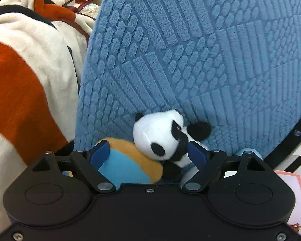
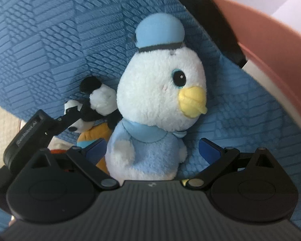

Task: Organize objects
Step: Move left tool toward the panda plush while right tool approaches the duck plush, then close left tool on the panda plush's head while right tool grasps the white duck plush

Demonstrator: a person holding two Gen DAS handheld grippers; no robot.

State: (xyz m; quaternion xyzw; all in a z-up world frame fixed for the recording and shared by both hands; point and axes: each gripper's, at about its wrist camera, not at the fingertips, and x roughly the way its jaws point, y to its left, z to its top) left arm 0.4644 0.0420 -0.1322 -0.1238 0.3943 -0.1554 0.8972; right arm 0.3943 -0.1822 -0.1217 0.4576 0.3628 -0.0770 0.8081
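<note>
Left gripper (image 1: pixel 148 150): fingers spread around panda (image 1: pixel 160 134) and ball (image 1: pixel 128 164), not pinching.
Right gripper (image 2: pixel 152 150): fingers spread around duck (image 2: pixel 158 100).
Toys: against blue cushion (image 1: pixel 190 50).
Risk: left may catch two toys; one slips.

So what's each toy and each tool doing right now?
Panda toy: lying on its side, between the left tool's fingers.
Orange and blue plush: lying beside the panda.
Duck toy: upright against the blue cushion.
Left tool: open.
Right tool: open around the duck.
</note>
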